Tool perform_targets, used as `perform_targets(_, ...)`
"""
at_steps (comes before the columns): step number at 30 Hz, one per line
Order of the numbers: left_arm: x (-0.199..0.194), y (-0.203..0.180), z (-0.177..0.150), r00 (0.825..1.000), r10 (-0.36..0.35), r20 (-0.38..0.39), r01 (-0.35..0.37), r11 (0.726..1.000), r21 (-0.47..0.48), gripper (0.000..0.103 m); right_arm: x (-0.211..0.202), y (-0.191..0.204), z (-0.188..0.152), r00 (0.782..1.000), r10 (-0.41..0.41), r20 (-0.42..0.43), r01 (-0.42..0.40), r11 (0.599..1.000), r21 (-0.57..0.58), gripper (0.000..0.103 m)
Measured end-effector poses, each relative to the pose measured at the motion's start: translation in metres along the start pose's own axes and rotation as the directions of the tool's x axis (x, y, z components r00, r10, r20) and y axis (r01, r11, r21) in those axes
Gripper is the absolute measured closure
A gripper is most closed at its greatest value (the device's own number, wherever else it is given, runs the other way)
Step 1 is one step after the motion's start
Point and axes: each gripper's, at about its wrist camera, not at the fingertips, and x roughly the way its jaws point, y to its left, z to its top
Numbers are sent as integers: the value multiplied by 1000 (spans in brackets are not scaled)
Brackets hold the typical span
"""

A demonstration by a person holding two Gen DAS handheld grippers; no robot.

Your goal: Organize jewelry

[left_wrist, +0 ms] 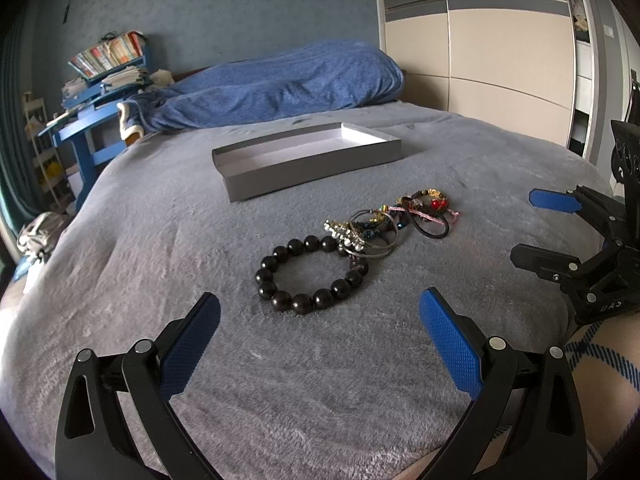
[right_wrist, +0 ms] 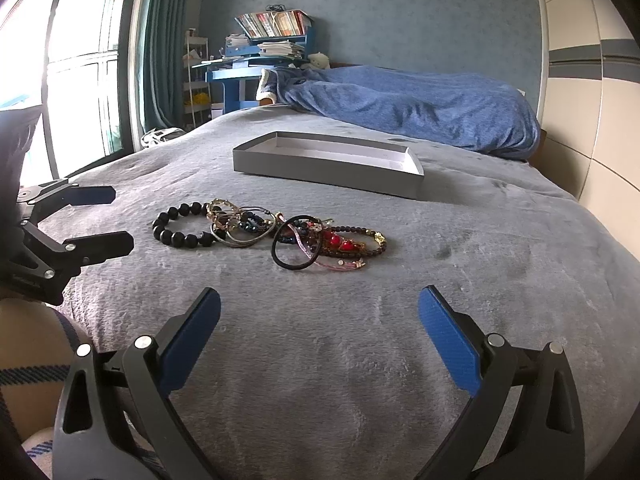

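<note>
Item one: a shallow grey cardboard box [left_wrist: 308, 160], open-topped with a pale inside, lying flat toward the middle of the bed; its long axis runs across the bed, roughly side to side before us.

Item two: a jewelry pile between the box and the near edge of the bed, strung out in a row parallel to the box. We count a black bead bracelet [left_wrist: 310, 274] at the left end, silver bangles [left_wrist: 370, 236] overlapping it, a black hair tie [right_wrist: 298, 246], and a red-and-gold beaded bracelet [right_wrist: 352, 242] at the right end. The tangled pieces in the middle we cannot separate.

Item three: our left gripper [left_wrist: 320, 312], blue-padded fingers spread wide, holding nothing, just short of the black bead bracelet. Our right gripper [right_wrist: 320, 308], fingers likewise spread and empty, near the hair tie.

Surface: a grey plush bedspread [right_wrist: 480, 280], with a rumpled blue blanket [left_wrist: 280, 84] at the far edge.

Room: blue wallpaper, a blue desk [right_wrist: 240, 76] stacked with books, a window with teal curtains, and a beige wardrobe [left_wrist: 500, 40].
</note>
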Motion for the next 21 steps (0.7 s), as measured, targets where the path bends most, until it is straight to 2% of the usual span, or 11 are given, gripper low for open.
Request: perform_targets(21,-1,0,0,1000,1,-2,-1,1000,0,4,1,-1,-1,1000,6,0,-6,1000,3,5)
